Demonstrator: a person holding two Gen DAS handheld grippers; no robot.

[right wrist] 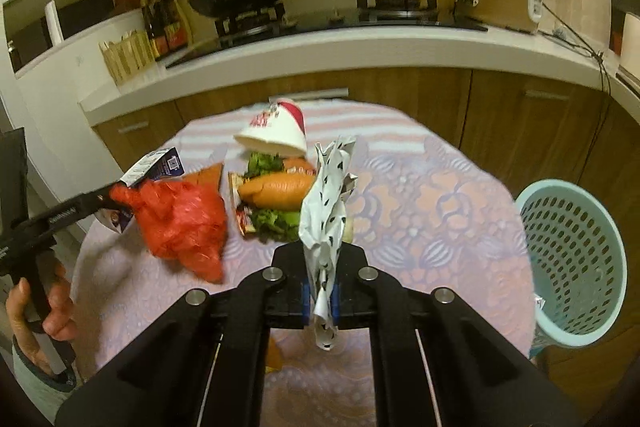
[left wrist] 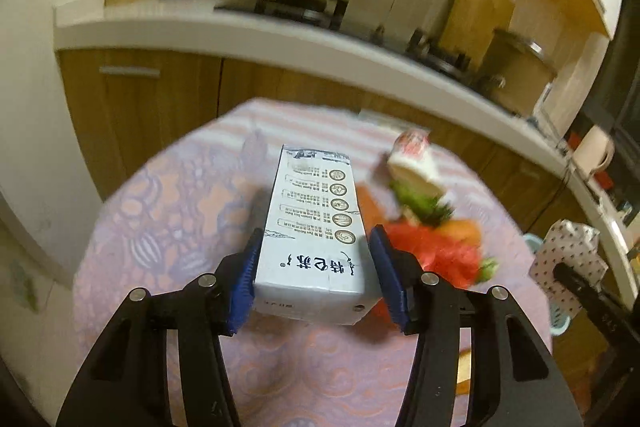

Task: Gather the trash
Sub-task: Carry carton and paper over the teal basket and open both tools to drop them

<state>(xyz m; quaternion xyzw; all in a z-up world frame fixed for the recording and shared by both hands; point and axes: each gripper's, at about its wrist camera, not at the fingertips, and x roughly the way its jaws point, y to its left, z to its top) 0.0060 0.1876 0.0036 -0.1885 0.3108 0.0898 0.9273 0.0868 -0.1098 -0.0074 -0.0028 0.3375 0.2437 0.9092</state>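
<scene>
A white milk carton [left wrist: 312,227] with black print lies lengthways between the blue pads of my left gripper [left wrist: 316,231], which is shut on it and holds it over the table. The right wrist view shows the same carton [right wrist: 154,167] tilted above a red plastic bag [right wrist: 180,223]. My right gripper [right wrist: 321,291] is shut on a crumpled white wrapper with black marks [right wrist: 326,199], which stands up from the jaws. A tipped paper cup [right wrist: 276,131], an orange vegetable [right wrist: 276,189] and green scraps [right wrist: 276,223] lie mid-table.
A round table with a pink and lavender cloth [right wrist: 420,211] holds the pile. A teal perforated basket [right wrist: 572,259] stands at its right edge. Behind runs a white counter [right wrist: 360,47] with a wok, a stove and a rice cooker. A hand [right wrist: 44,307] grips the left tool.
</scene>
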